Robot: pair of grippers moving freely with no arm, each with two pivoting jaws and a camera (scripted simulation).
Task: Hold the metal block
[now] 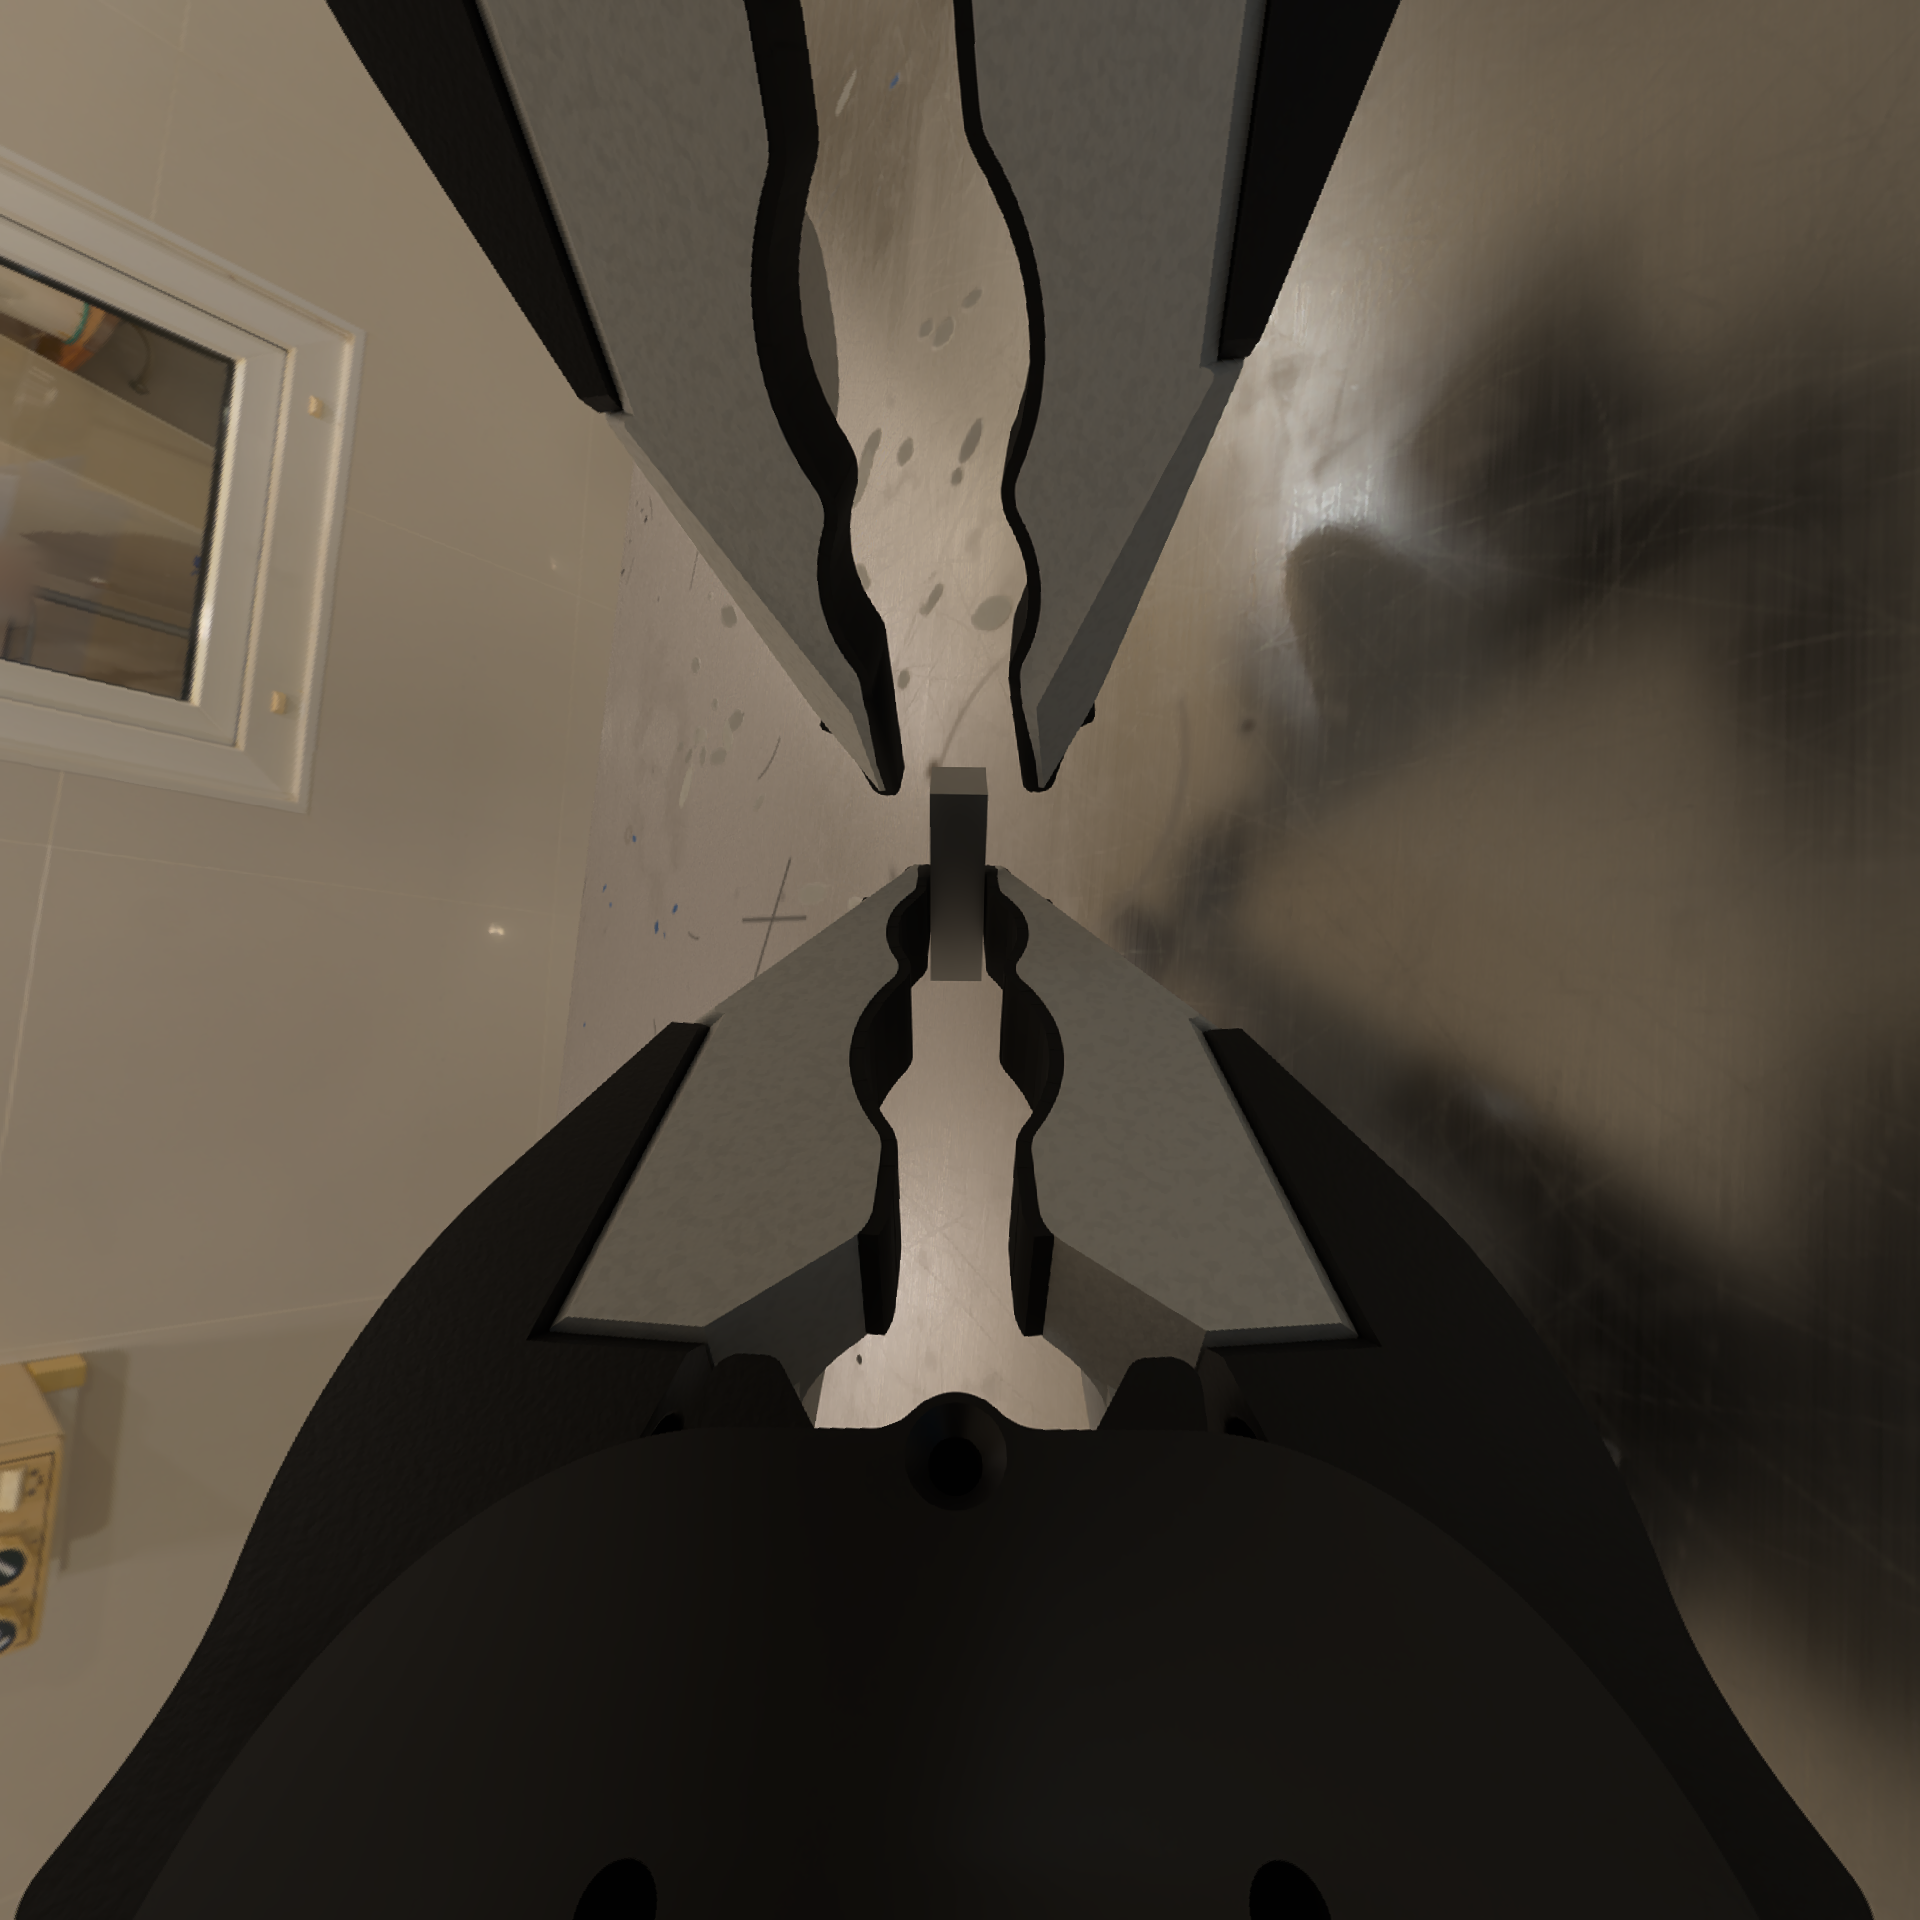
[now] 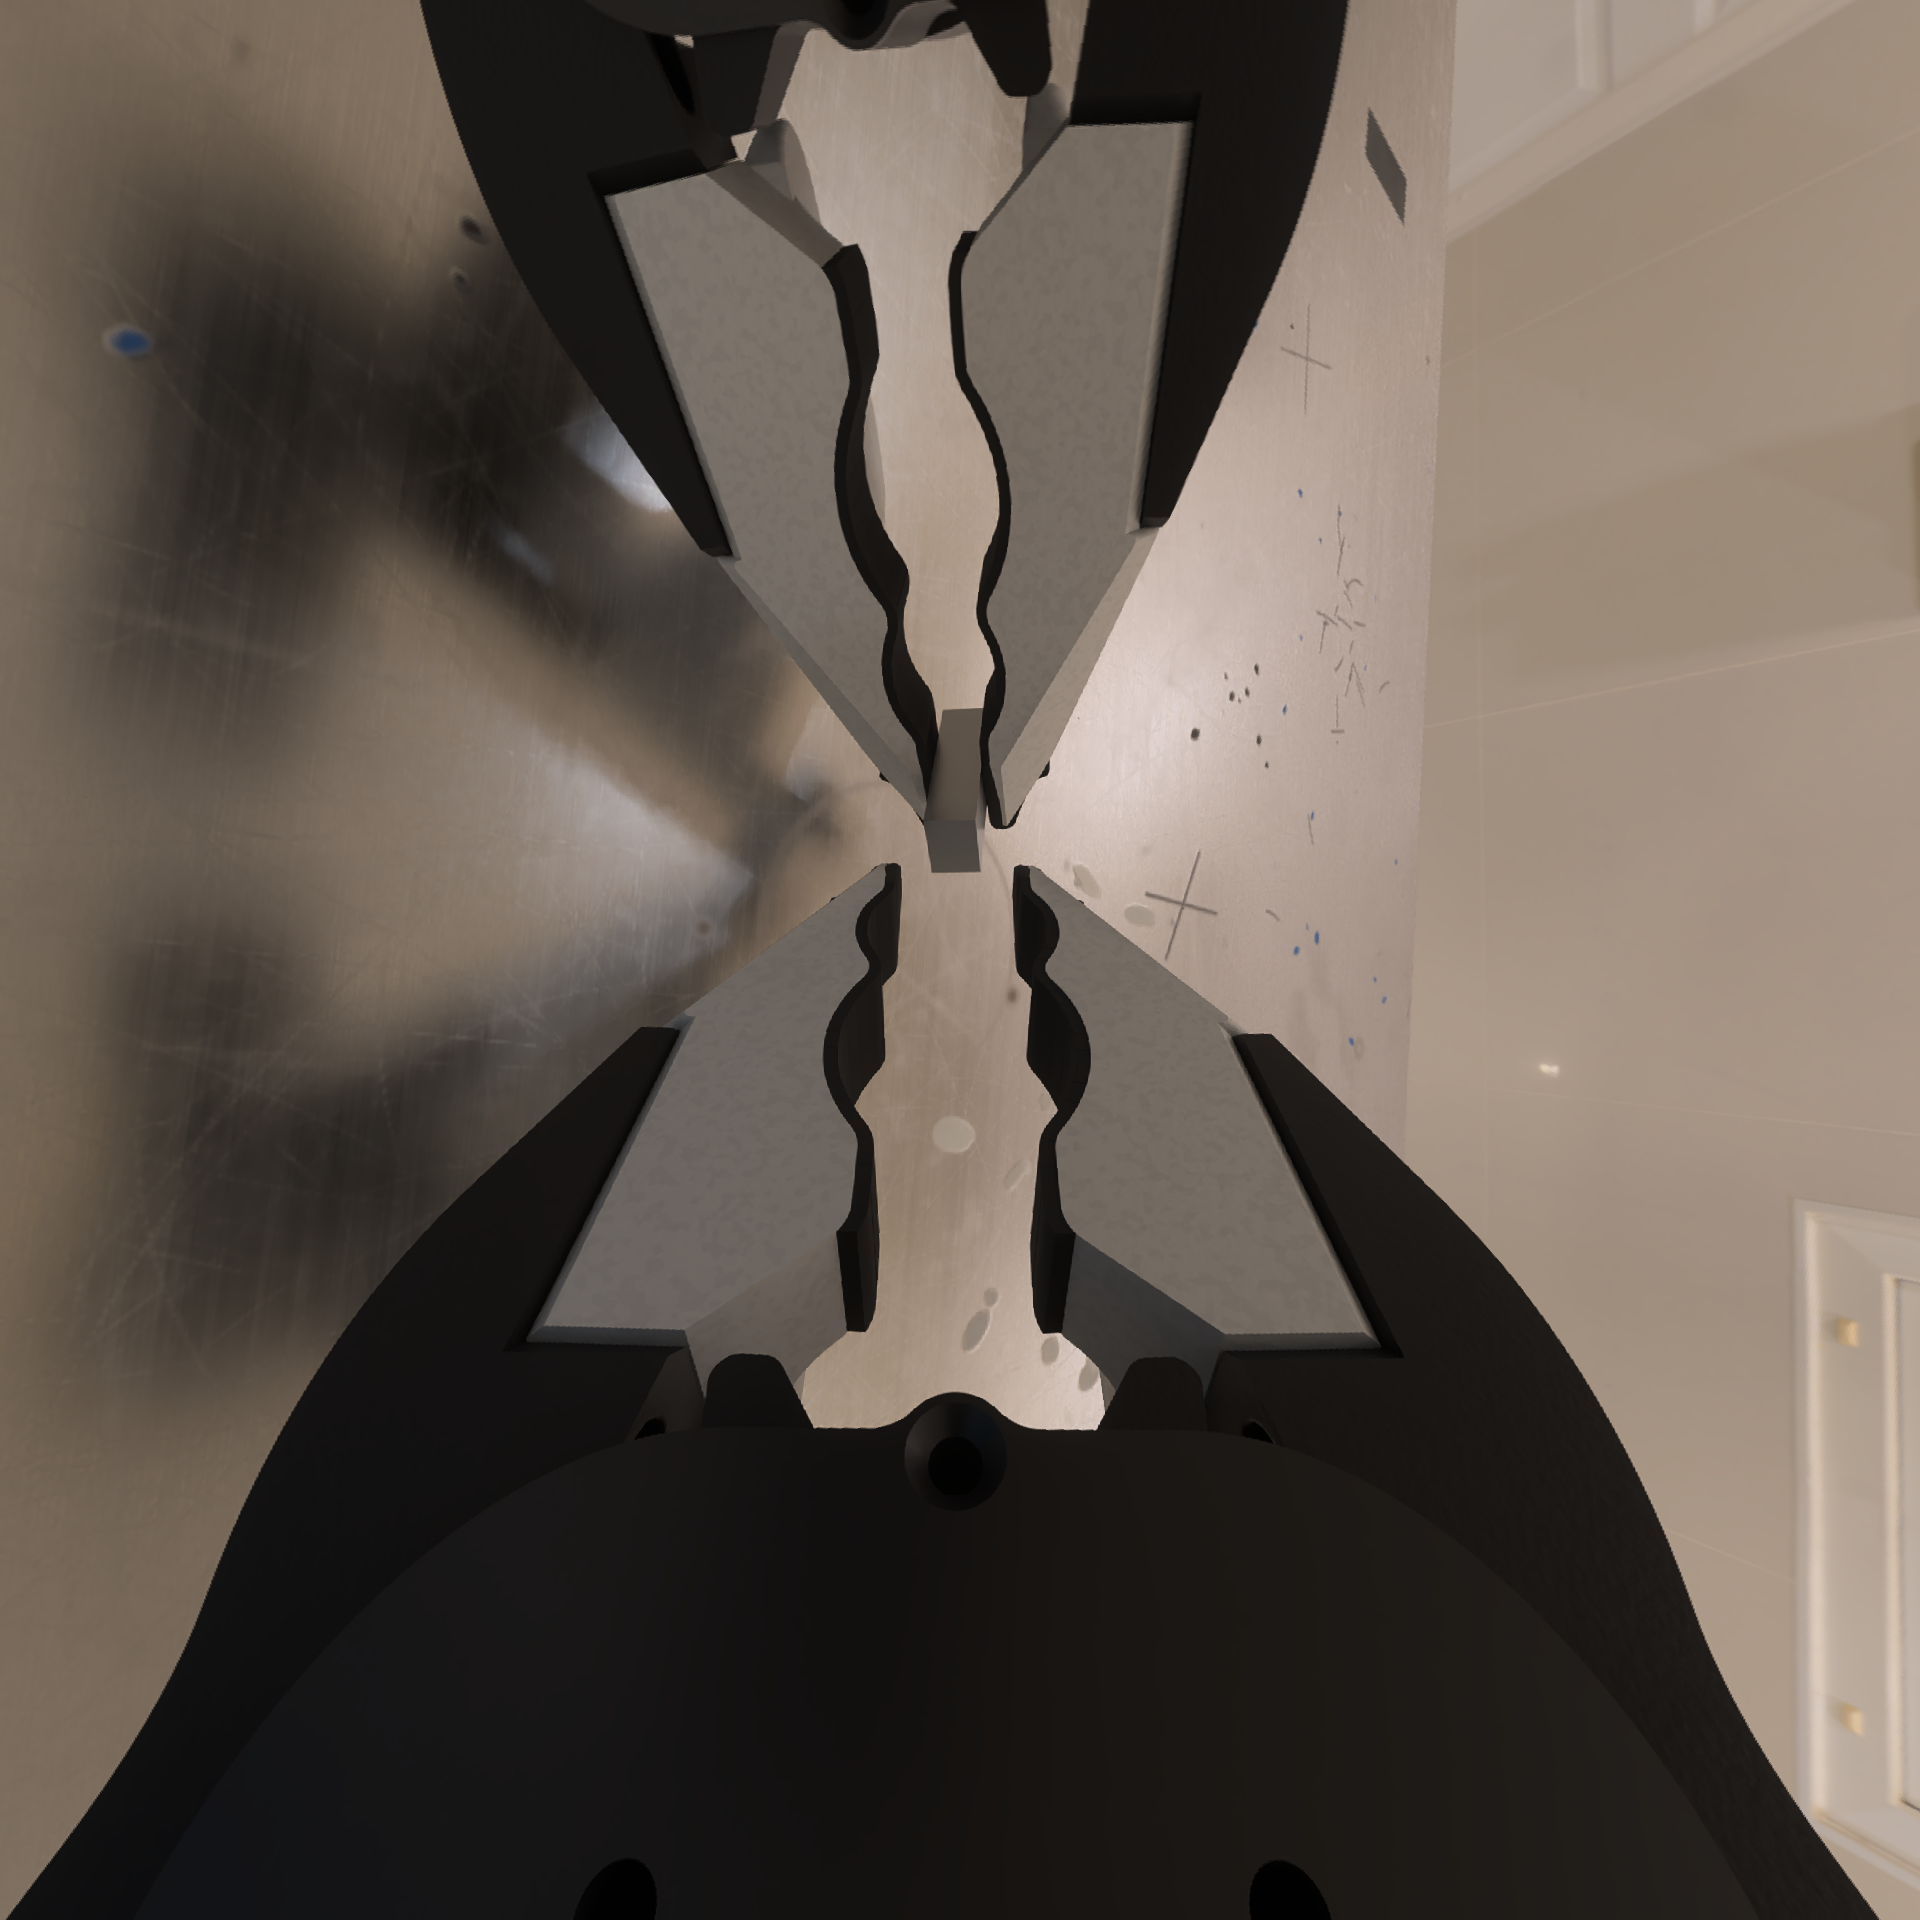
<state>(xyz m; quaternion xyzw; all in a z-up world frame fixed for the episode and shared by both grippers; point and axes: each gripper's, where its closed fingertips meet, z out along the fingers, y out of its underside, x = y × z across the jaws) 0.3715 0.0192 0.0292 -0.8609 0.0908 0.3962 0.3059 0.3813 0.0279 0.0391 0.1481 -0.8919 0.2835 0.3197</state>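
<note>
The metal block [image 1: 956, 831] is a small grey bar held above a scratched steel table [image 1: 1299, 623]. My left gripper [image 1: 956, 878] is shut on its near half, with the block pinched between the fingertips. My right gripper [image 1: 961, 784] comes in from the opposite side and is open, its tips on either side of the block's far end without touching it. In the right wrist view the block [image 2: 954, 847] sticks out of the left gripper [image 2: 956, 816] toward my open right gripper [image 2: 956, 878], whose tips are level with the block's end.
The steel table [image 2: 1195, 623] has spots, scratches and a drawn cross [image 2: 1179, 904]. Its edge runs along a tiled wall [image 1: 312, 1039] with a white-framed window [image 1: 135, 499]. A beige switch box [image 1: 26, 1538] and a white cabinet door [image 2: 1860, 1507] are off to the sides.
</note>
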